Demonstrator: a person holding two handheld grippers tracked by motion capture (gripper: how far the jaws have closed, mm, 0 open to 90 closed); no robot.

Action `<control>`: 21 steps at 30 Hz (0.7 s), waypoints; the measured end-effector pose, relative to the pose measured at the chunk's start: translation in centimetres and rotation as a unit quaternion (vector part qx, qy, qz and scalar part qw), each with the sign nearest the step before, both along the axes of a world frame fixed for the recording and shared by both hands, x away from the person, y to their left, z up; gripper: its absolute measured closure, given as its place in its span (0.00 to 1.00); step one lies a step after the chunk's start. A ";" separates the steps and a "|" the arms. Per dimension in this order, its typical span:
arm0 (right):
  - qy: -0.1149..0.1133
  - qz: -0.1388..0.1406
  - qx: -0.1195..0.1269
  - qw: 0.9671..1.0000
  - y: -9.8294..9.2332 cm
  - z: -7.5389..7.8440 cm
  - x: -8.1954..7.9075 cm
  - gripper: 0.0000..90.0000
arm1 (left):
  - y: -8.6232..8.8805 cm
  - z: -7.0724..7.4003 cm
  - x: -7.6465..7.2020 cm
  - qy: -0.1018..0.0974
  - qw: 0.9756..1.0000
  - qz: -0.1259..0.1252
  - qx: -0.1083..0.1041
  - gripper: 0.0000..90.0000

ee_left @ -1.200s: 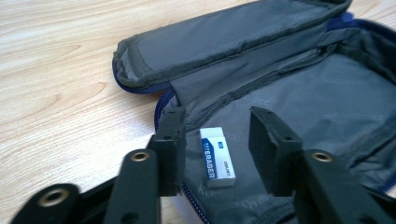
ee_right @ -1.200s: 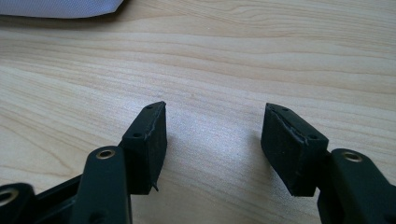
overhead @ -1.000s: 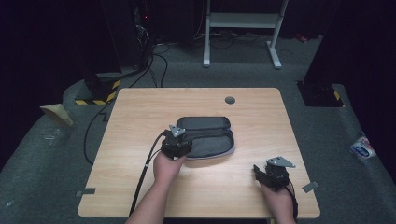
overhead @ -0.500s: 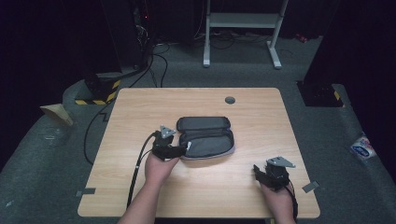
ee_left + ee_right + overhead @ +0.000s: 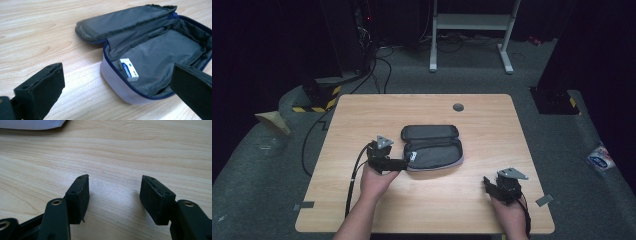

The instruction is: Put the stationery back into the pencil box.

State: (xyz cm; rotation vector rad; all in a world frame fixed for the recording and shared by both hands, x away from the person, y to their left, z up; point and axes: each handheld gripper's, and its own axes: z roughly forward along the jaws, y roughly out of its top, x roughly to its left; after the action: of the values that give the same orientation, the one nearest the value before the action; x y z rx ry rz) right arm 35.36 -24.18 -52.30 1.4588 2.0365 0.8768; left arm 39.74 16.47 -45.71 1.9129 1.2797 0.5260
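From the high view the grey pouch (image 5: 432,147) lies near the middle of the table (image 5: 362,115), its lid flap folded back toward twelve o'clock and its open tray toward six. The left gripper (image 5: 401,163) sits at the pouch's eight o'clock corner, its tips just beside the near wall, held by the left hand (image 5: 376,181). Its jaws have just been opening and now stand spread wide, pressing on nothing.

The left gripper view gives what the overhead one cannot: the pouch (image 5: 152,57) is unzipped, with blue zip teeth running along its rim and a dark lining inside. A small white block with a blue label (image 5: 129,69) leans against the inner wall at the near corner, at about seven o'clock within the tray. The corner of the pouch lies in the gap between the two wide-set jaws, neither pad touching it.

The right gripper (image 5: 490,185) rests well apart from the pouch, at about four o'clock on the table, in the right hand (image 5: 511,215). The right gripper view shows its jaws partly spread over bare wood with nothing between them, and a pale edge of the pouch (image 5: 35,124) at eleven o'clock.
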 end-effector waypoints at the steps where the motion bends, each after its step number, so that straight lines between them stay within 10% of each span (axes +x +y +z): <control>1: 0.000 0.000 0.000 1.000 0.0 0.0 0.0 0.45 | 0.2 0.0 -0.1 -0.003 1.000 -0.002 -0.001 0.00; 21: 0.000 -0.003 0.000 1.000 0.0 0.0 0.0 0.45 | 4.8 -3.2 -1.6 0.017 1.000 -0.001 0.002 0.00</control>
State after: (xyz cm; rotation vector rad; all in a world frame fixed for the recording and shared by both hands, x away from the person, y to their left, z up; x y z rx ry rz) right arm 35.37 -24.13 -52.30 1.4638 2.0307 0.8735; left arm 38.10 21.27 -48.88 1.9329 1.2987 0.4980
